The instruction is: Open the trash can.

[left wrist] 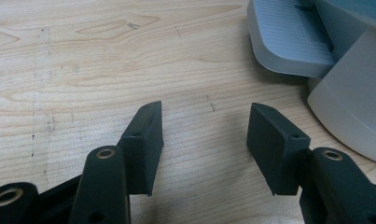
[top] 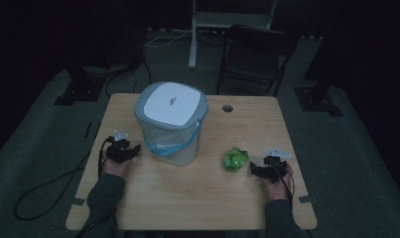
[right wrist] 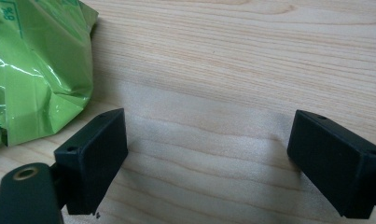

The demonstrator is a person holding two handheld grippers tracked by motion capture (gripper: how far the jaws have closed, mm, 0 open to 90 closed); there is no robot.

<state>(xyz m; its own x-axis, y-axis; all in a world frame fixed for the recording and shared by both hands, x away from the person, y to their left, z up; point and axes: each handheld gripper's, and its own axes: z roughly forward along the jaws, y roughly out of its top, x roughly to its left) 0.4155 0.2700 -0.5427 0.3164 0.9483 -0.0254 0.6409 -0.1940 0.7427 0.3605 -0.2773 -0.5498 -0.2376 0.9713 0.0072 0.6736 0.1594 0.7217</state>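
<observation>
Nothing started yet, by the look of it. Both claws rest on the worktop, jaws open and empty: left claw just left of the lidded bin, right claw just right of the crumpled green wrapper. Wrapper sits untouched, right of the bin. Lid is down. Grab, lid and drop all remain.

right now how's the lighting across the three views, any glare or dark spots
High view: dim, room beyond the table nearly black, bin lid the brightest patch. Left gripper view: bright, even, soft shadow under the left claw. Right gripper view: well lit, white glare streaks on the green wrapper, faint shadow between the right claw jaws.
</observation>
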